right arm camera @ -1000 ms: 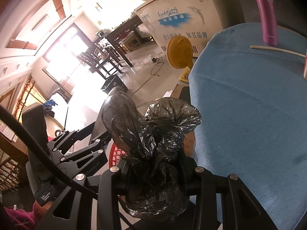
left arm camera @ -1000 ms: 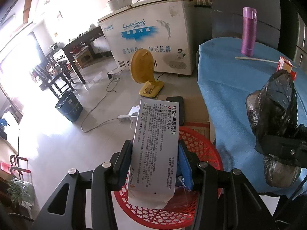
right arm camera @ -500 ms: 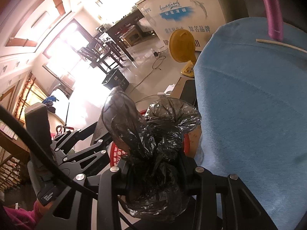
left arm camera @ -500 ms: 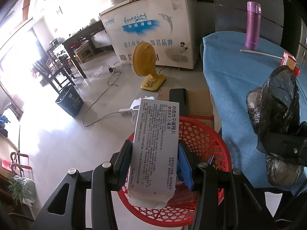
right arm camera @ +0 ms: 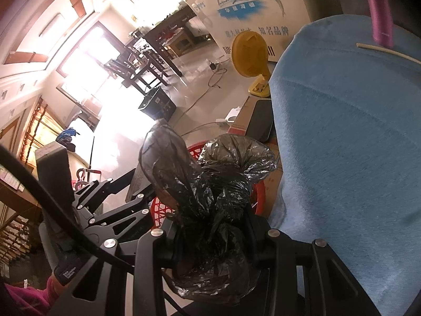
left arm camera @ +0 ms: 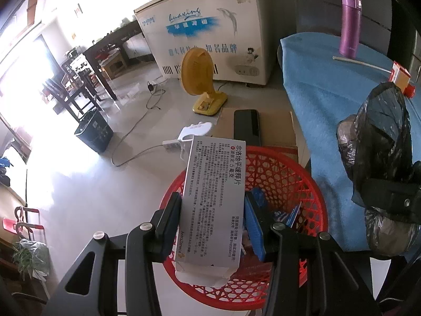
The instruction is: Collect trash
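My left gripper (left arm camera: 213, 210) is shut on a white medicine box (left arm camera: 213, 200) with Chinese print, held upright above a red mesh basket (left arm camera: 289, 173) on the floor. My right gripper (right arm camera: 210, 226) is shut on a crumpled black plastic bag (right arm camera: 210, 184), held at the edge of the blue table (right arm camera: 342, 131). The bag (left arm camera: 379, 142) and right gripper also show at the right of the left wrist view, beside the basket. The basket's rim (right arm camera: 194, 152) peeks out behind the bag in the right wrist view. Some blue scraps lie inside the basket.
A purple bottle (left arm camera: 350, 26), a white straw (left arm camera: 360, 63) and a red carton (left arm camera: 400, 76) are on the blue table. A cardboard box with a black phone (left arm camera: 247, 129), a yellow fan (left arm camera: 200, 79), a power strip, a dark bin (left arm camera: 94, 131) and a white freezer (left arm camera: 210, 31) are on the floor beyond.
Both grippers have moved forward with their loads. The red basket now lies more fully under the medicine box, and the bag sits nearer the table's edge.
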`<state>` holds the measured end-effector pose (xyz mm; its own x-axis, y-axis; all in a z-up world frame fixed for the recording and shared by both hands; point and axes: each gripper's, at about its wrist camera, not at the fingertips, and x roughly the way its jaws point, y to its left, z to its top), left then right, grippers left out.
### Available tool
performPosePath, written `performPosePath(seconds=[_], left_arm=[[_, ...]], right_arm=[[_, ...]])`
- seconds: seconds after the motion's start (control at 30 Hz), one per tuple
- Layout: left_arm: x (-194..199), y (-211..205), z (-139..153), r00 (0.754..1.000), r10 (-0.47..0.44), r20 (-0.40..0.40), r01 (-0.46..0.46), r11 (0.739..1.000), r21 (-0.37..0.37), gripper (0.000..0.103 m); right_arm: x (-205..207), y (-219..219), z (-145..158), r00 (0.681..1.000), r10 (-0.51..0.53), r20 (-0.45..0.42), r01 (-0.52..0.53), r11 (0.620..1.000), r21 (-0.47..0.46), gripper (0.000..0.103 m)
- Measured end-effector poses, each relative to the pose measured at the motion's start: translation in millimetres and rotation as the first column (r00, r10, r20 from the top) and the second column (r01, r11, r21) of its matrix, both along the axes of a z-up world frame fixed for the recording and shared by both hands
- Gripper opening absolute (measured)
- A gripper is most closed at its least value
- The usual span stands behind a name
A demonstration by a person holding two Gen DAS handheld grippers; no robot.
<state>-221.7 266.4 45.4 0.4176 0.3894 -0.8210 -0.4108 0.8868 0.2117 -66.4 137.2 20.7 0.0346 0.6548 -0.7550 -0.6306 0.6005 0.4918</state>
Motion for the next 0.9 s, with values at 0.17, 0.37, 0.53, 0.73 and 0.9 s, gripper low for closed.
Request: performPosePath(seconds=[0.17,0.37,0.53,0.73,0.9], left_arm=[[-2.1,2.3,-5.8,1.000,0.001,-0.013,-0.001,1.000,-0.006,0.049],[-2.4,2.9,-12.5,1.000,-0.002,-0.031,0.002,1.000,-0.015,0.049],[-3.7,6.8,-17.6,0.999,0.000,-0.044,-0.001,1.000,-0.024,0.049],[-6.7,10.7,-22.4,0.998,0.004,-0.056,-0.005,1.000,-0.029,0.049],[-8.5,13.9,-25.9,0.998,0.005,-0.064,-0.007,0.999,-0.034,0.049]], right_arm=[[3.1,5.9,-5.8,1.000,0.002,-0.011,-0.003,1.000,-0.008,0.040],[8.6,10.7,-12.3,1.000,0.006,-0.028,-0.006,1.000,-0.018,0.040],[11.6,14.4,-14.6,0.999,0.007,-0.039,-0.008,1.000,-0.025,0.040],[10.9,19.0,-18.4,0.999,0.007,-0.052,-0.009,0.999,-0.036,0.040],[11.3,21.9,-19.8,0.998,0.010,-0.057,-0.013,0.999,-0.047,0.040]])
